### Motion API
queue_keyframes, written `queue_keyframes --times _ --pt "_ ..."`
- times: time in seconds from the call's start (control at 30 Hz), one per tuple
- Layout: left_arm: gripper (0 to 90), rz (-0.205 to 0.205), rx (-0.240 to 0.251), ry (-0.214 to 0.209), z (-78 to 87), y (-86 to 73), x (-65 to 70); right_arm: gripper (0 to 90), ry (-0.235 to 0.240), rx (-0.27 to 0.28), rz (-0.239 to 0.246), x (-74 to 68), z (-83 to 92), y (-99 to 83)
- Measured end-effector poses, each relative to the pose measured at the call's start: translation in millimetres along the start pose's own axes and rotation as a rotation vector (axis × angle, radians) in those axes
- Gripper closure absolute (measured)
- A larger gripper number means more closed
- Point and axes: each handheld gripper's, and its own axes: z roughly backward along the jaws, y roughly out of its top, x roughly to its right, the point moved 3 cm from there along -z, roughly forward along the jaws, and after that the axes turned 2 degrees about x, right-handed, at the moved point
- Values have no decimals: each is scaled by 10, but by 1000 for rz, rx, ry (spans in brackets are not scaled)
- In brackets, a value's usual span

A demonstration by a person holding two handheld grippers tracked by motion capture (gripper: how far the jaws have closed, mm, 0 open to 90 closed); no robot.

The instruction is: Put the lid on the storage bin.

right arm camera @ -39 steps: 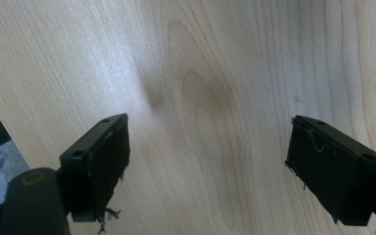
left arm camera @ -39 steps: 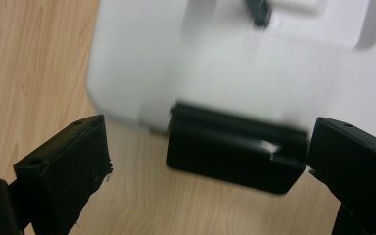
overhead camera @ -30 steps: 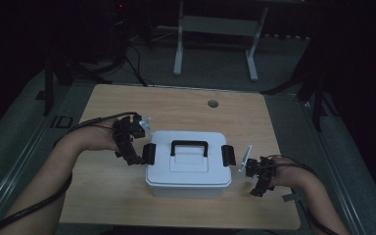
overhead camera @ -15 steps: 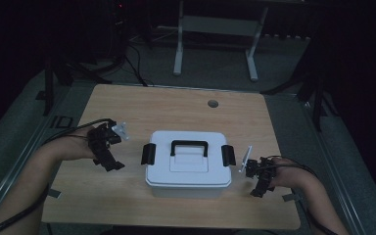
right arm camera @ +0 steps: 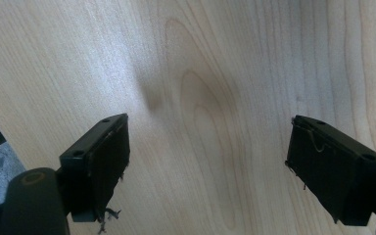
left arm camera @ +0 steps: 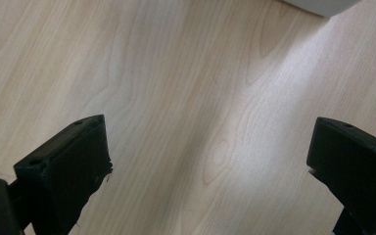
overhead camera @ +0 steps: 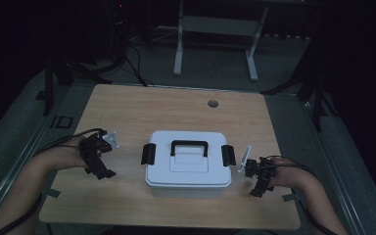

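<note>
One white box [overhead camera: 188,164] sits on the tabletop [overhead camera: 176,110], about midway between the left and right edges and nearer the near edge than the far one. Long axis runs left-right, parallel to the near edge. One black handle [overhead camera: 189,146] on the lid, running the same way; two black latches, one at each short end: left latch [overhead camera: 148,153], right latch [overhead camera: 228,155].

Left hand-held gripper [overhead camera: 98,157] is off the box's left end, toward the left edge, clear gap to the left latch. Released, jaws wide, nothing between them; the left gripper view has bare wood under it and a box corner [left arm camera: 320,5] at top.

Right hand-held gripper [overhead camera: 257,175] is off the box's right end, near the right latch, not touching. Released too, jaws spread over bare wood [right arm camera: 200,98].

Right one looks nearer its latch than the left. The box lies between the two, so each would close inward along the long axis.

Count: one box, one handle, two latches, two hand-held grippers, one round hole [overhead camera: 213,104] near the far edge.
</note>
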Motion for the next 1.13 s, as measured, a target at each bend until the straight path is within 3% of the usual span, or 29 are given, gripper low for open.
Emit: queue_keyframes --times 0.13,0.57,0.77,1.13 --pt "18 4 20 1 -19 -58 3 157 2 -2 -1 -2 -25 -23" --pt "18 22 -18 -16 -178 -279 23 157 -2 11 -15 21 -38 -71" --pt "18 77 -14 -32 -249 -434 -4 156 -5 19 -21 20 -15 -84" --pt "18 72 -15 -19 -233 -545 35 157 -9 21 -26 29 -9 -91"
